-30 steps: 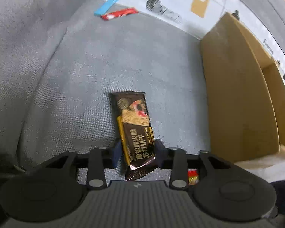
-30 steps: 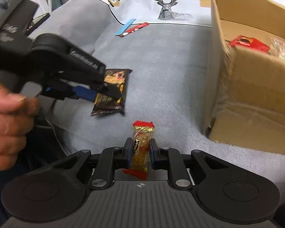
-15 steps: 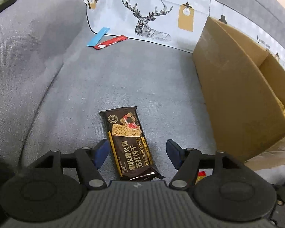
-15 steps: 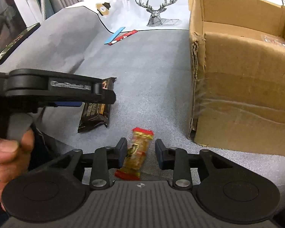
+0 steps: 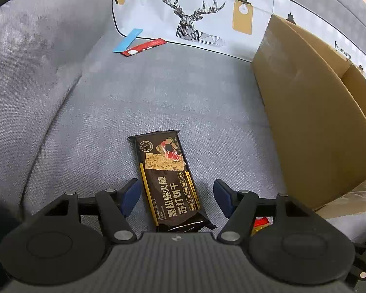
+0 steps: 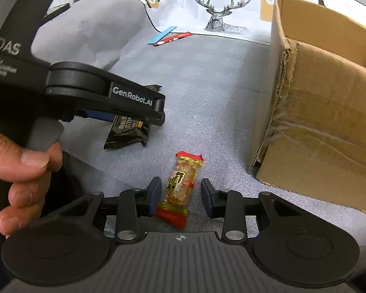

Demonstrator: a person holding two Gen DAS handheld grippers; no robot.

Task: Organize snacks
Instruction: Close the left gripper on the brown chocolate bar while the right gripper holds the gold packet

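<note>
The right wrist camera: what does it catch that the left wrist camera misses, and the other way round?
Only the right wrist view shows the person's hand holding the left gripper, and the whole gold candy between the open right gripper. Only the left wrist view shows the full face of the dark cracker pack, lying between its open jaws, touched by neither. Both show the cardboard box, the deer-print cloth and the red and blue sachets.

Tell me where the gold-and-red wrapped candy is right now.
In the right wrist view, the candy lies on the grey cushion between the right gripper's open jaws, left of the cardboard box.
</note>
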